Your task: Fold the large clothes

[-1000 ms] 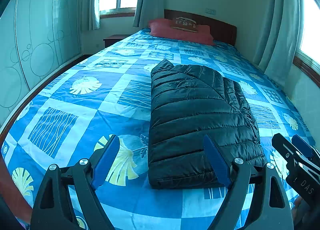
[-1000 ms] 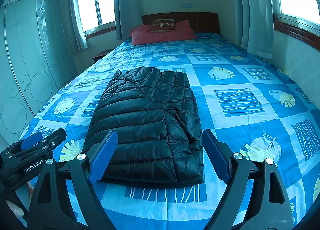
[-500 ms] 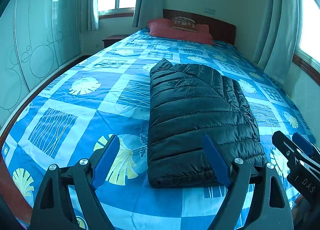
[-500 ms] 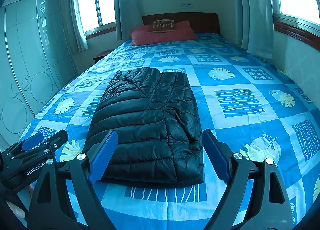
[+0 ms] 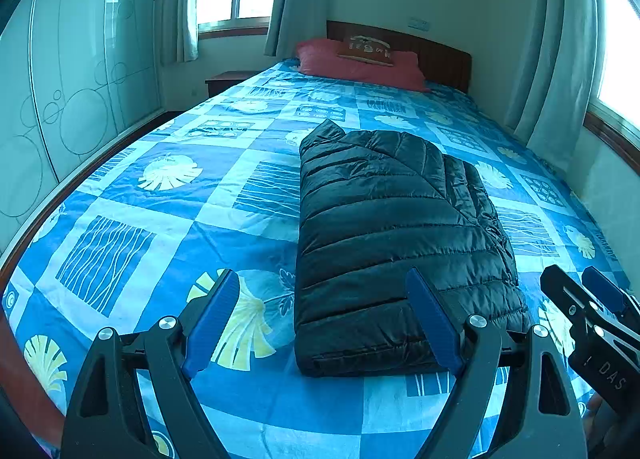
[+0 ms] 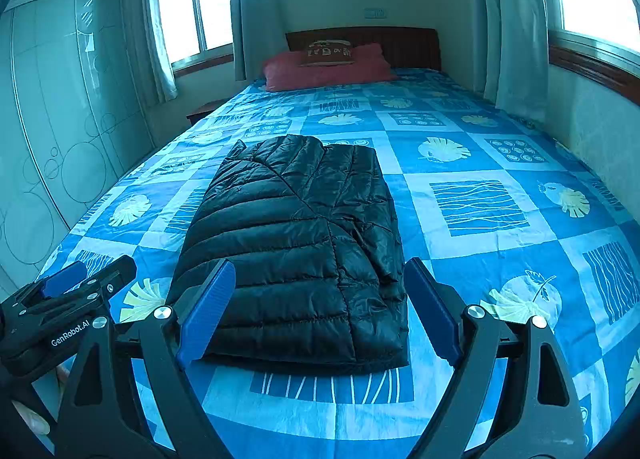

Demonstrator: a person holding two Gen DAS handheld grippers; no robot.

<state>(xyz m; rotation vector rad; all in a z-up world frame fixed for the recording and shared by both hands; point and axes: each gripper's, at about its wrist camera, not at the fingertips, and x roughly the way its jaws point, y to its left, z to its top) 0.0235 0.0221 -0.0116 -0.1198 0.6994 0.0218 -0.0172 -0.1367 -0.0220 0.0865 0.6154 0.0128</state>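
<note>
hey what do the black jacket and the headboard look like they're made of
Jacket: probably thin nylon or polyester shell with puffy fill; stitched horizontal channels and a slight sheen suggest it. Headboard: looks like dark reddish-brown wood with a smooth finish, too distant to be sure.

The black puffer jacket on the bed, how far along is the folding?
Done: the jacket lies as a compact folded rectangle on the blue bedspread. In hand: nothing; the left gripper and right gripper are both open, apart from it. Left: at most one more fold, or none.
</note>
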